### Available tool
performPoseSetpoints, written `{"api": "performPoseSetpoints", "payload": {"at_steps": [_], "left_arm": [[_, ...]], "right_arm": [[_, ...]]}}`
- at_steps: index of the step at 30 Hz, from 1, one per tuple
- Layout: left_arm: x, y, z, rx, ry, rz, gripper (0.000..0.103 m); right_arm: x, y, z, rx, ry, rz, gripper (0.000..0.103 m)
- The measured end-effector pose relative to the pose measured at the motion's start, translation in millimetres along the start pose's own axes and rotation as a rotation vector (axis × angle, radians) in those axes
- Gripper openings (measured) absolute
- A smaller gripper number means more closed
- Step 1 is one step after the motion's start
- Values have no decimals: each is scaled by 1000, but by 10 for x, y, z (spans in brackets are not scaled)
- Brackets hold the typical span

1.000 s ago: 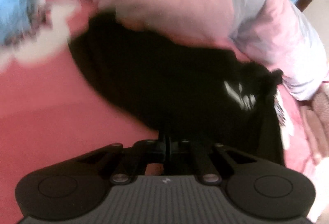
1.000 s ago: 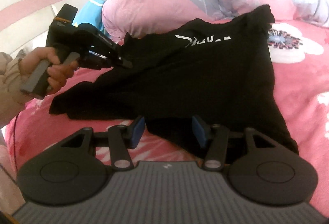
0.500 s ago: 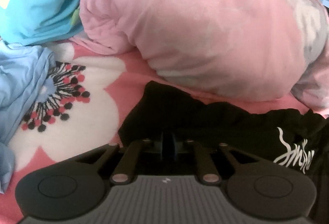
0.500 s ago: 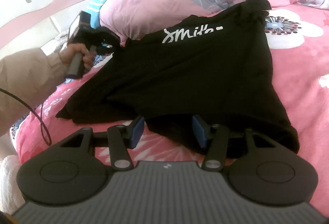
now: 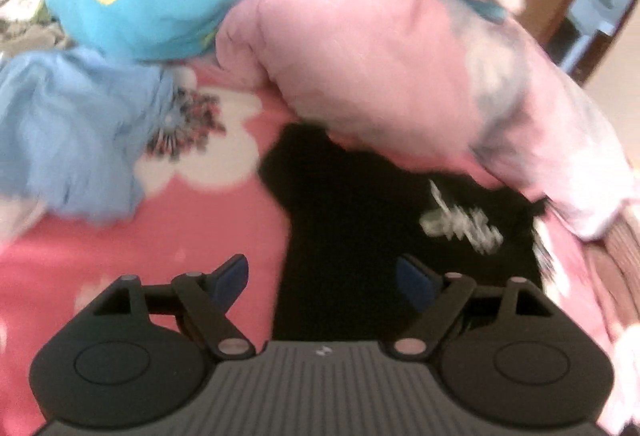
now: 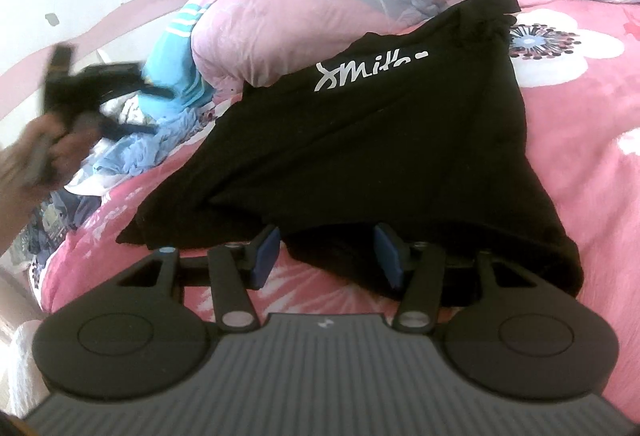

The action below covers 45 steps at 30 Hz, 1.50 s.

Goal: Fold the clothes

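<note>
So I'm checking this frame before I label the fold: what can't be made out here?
- Black shirt: its near hem is hidden behind the right hand-held gripper in the right wrist view, so contact can't be judged.
- White print: smeared by motion blur in the left wrist view, unreadable there.
- Left hand-held gripper: blurred in the right wrist view.
- Light blue garment: cut off by the left edge, left wrist view.

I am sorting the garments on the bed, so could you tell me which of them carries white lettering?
It is the black shirt lying before the right gripper. The light blue garment crumpled to its left is plain.
</note>
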<state>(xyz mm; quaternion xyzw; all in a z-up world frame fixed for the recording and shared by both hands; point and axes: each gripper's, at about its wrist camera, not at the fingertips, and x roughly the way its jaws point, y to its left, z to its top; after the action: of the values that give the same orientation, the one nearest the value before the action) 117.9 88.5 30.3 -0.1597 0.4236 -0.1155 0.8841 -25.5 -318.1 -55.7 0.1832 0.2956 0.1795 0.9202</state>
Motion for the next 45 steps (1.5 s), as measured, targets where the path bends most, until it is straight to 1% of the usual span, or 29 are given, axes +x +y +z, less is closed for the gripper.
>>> {"api": "performPoseSetpoints", "payload": {"at_steps": [3,5,6,8,10,13,16,19,21,22,23,24,26,28,33,37,40,43,45], "left_arm": [[-193,85,-453,8,32,-94,86],[-247,155,-713,12,33,-124,87],[-253,186,-827,8,31,-124,87],[-235,249,-1013,-5,30,-108,86],[-228,270,-1127,3,16,-71,82],[-257,227,-1221,64,-33,-25,79],[-260,130,-1279,142,-61,27,74],[-230,8,-1357,233,-88,96,63],[-222,-43,-1397,262,-109,127,54],[-232,-59,-1406,266,-117,134,53],[-262,-62,-1402,256,-120,132,45],[-292,-65,-1397,246,-124,130,31],[-352,-71,-1387,227,-132,125,14],[-411,-77,-1378,207,-139,120,9],[-560,-91,-1354,158,-157,109,7],[-858,-4,-1320,74,-165,45,7],[-937,99,-1318,35,-151,28,7],[-859,185,-1388,37,-123,43,7],[-775,255,-1476,23,-111,22,7]], "right_arm": [[-10,-24,-10,19,-7,8,52],[-19,-39,-16,33,-12,13,52],[-23,-45,-19,40,-14,14,52],[-28,-49,-24,44,-17,16,52],[-29,-49,-28,44,-19,17,52],[-27,-46,-27,43,-20,16,52],[-25,-40,-30,39,-21,13,52],[-24,-37,-31,36,-21,11,52],[-24,-36,-30,35,-21,11,52],[-24,-36,-29,35,-21,11,52],[-24,-36,-29,34,-21,11,52],[-23,-35,-28,34,-21,10,52],[-21,-34,-26,33,-20,10,52],[-20,-33,-28,34,-20,11,52],[-38,-53,-12,49,-22,17,52],[-82,-70,-2,61,-34,16,52],[-145,-87,-2,69,-50,12,52],[-240,-109,2,83,-76,9,52],[-303,-124,5,92,-92,7,53]]}}
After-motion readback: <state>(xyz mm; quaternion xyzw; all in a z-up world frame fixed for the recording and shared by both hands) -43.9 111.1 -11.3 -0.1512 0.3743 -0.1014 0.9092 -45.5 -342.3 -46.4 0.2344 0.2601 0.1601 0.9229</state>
